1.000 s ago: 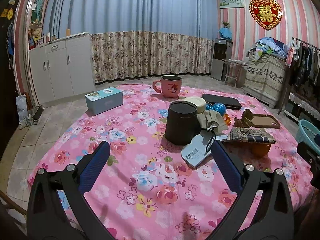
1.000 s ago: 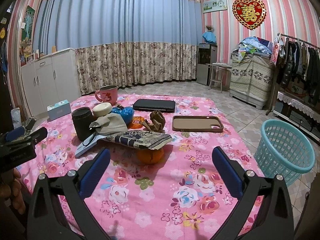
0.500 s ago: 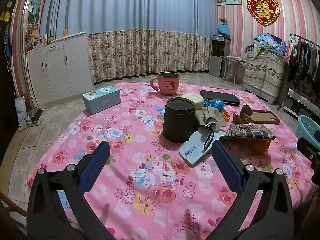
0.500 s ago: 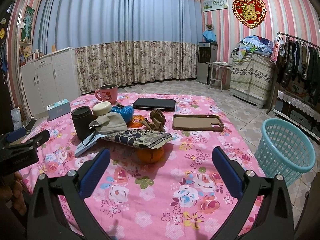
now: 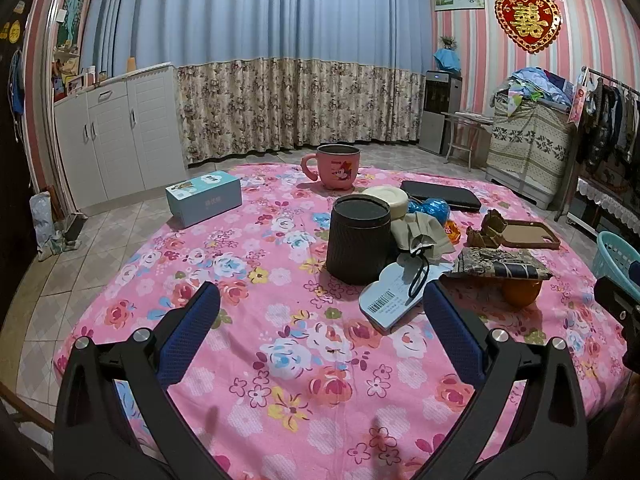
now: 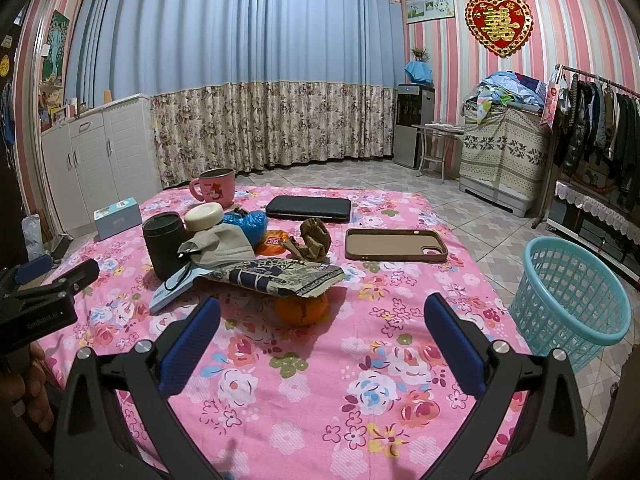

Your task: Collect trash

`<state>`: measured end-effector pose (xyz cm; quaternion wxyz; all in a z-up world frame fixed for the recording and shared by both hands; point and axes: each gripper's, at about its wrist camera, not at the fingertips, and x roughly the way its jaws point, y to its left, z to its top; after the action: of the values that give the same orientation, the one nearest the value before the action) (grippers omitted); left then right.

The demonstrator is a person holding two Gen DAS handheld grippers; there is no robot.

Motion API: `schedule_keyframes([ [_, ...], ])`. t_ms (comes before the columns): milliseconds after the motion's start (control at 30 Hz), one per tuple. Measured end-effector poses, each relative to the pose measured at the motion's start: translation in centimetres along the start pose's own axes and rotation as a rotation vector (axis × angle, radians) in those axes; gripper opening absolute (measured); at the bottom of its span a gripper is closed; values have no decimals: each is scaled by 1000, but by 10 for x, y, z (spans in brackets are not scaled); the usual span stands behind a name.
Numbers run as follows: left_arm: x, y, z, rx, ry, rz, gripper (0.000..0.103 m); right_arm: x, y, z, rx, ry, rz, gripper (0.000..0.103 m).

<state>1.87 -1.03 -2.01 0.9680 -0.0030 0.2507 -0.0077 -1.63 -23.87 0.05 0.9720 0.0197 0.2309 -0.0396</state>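
Two handheld claws hover over the near edge of a table covered in a pink flowered cloth (image 6: pixel 320 380). The right claw (image 6: pixel 320 322) is spread wide and empty, touching nothing; the left claw (image 5: pixel 320 320) is likewise wide apart and grasps nothing. The landmark is an orange (image 6: pixel 301 309) sitting just beyond the right claw. A crumpled printed wrapper (image 6: pixel 276 276) lies balanced on top of the orange, likely the nearest piece of trash. The main risk, as a judgement: pinching the wrapper carelessly could nudge the orange so it rolls away, or the flat wrapper could slip from the pads. Left of the orange lie a pale card with a barcode (image 5: pixel 390 300), a beige pouch (image 6: pixel 218 244) and a dark cylinder cup (image 6: pixel 164 244). Behind the orange sit a brown crumpled scrap (image 6: pixel 314 238), an orange snack packet (image 6: pixel 274 240) and a blue plastic bag (image 6: pixel 246 222); a second risk is mistaking keepers for trash, such as the brown phone case (image 6: pixel 394 245) behind and right of the orange. To its right, on the floor beside the table, stands a teal basket (image 6: pixel 568 300), empty as far as can be seen.
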Motion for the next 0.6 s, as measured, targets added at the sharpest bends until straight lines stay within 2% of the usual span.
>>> schedule_keyframes([
  [600,1,0,-1,1,11,-9,98,2,3,0,-12,11,-1,99],
])
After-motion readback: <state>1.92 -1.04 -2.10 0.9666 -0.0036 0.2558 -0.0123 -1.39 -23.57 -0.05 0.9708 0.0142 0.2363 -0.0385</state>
